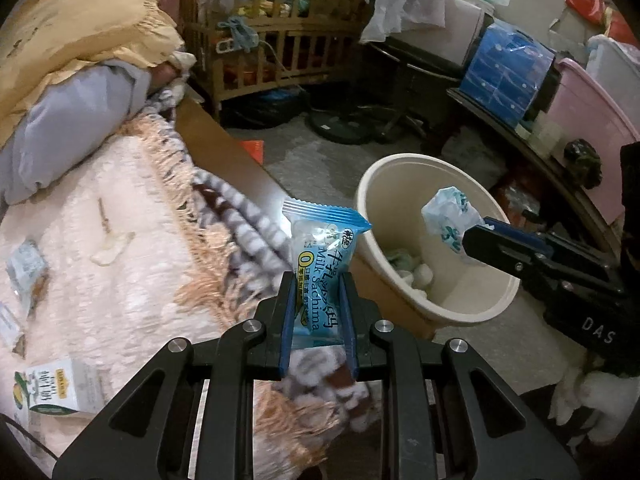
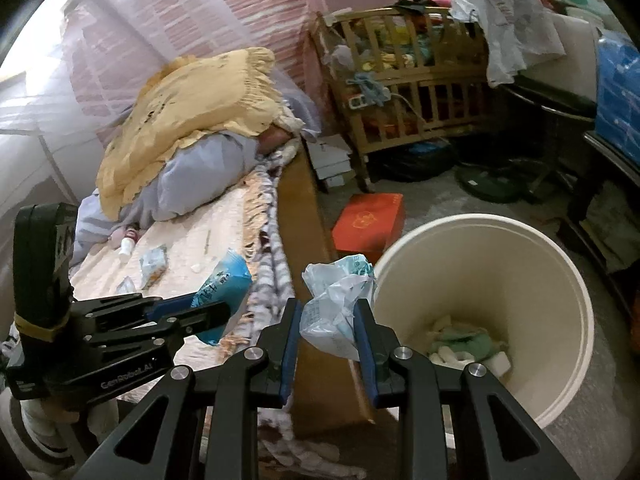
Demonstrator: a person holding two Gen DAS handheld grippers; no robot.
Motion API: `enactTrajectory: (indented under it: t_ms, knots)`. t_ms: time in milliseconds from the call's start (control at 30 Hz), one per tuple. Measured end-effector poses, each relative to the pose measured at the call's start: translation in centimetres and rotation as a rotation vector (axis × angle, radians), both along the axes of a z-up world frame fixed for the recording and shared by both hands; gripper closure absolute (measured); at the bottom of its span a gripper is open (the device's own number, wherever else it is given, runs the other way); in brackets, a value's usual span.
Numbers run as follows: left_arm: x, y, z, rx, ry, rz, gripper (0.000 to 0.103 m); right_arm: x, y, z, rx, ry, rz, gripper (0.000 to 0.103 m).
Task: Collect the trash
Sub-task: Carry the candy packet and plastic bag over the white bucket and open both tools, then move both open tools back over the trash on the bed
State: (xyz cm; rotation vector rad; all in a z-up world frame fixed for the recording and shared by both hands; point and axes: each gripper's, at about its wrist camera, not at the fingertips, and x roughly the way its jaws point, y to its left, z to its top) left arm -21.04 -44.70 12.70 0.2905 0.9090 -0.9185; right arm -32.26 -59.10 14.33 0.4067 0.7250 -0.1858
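On my far left the bed (image 1: 120, 240) still carries loose litter: a small carton (image 1: 60, 392) near its lower edge and a crumpled packet (image 1: 26, 272) further up. A yellow pillow (image 2: 188, 120) lies heaped on grey bedding at the head. My left hand-held gripper (image 1: 318, 304) is clenched on a blue Milk Sachima wrapper (image 1: 320, 256), which stands upright over the fringed blanket (image 1: 224, 240) at the bed's edge, short of the bin. The wooden bed rail (image 2: 308, 216) runs between the mattress and the floor. My right hand-held gripper (image 2: 330, 320) grasps a crumpled white plastic bag (image 2: 340, 304), held just beside the near rim of the cream trash bin (image 2: 560, 320), which stands on the floor with tissues already in its bottom. Behind it sit an orange box (image 2: 368, 220) and a wooden crib (image 2: 412, 92); a pink tub (image 1: 592, 120) crowds the right.
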Motion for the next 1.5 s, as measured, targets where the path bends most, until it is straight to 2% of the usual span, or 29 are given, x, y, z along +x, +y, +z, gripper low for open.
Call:
enactTrajectory:
  t_ms: [800,1200,1267,1300,1367,1400,1500]
  knots:
    - [-1.2,-6.3,-1.2,0.01,0.038,-0.053,0.085,-3.4,-5.8,-2.0,0.053,0.013,-0.132,0.077]
    - [-0.8,-9.0,-2.9,-0.029,0.141,-0.089,0.084,-4.1,-7.7,-3.2,0.053,0.036,-0.204,0.077]
    - [-0.8,-9.3,-3.1,-0.045,0.157,-0.1,0.083,-4.1,-8.0,-3.3,0.052,0.037,-0.219,0.075]
    - [-0.8,-9.5,-3.2,-0.052,0.165,-0.108,0.079,-4.2,-8.2,-3.4,0.054,0.038,-0.231,0.066]
    - [-0.9,-9.6,-3.2,-0.063,0.171,-0.115,0.064,-4.2,-8.5,-3.6,0.057,0.041,-0.253,0.057]
    - [-0.9,-9.5,-3.2,-0.072,0.178,-0.119,0.056,-4.2,-8.5,-3.6,0.057,0.041,-0.256,0.057]
    - [-0.7,-9.3,-3.1,-0.072,0.18,-0.114,0.055,-4.0,-8.4,-3.8,0.061,0.052,-0.25,0.057]
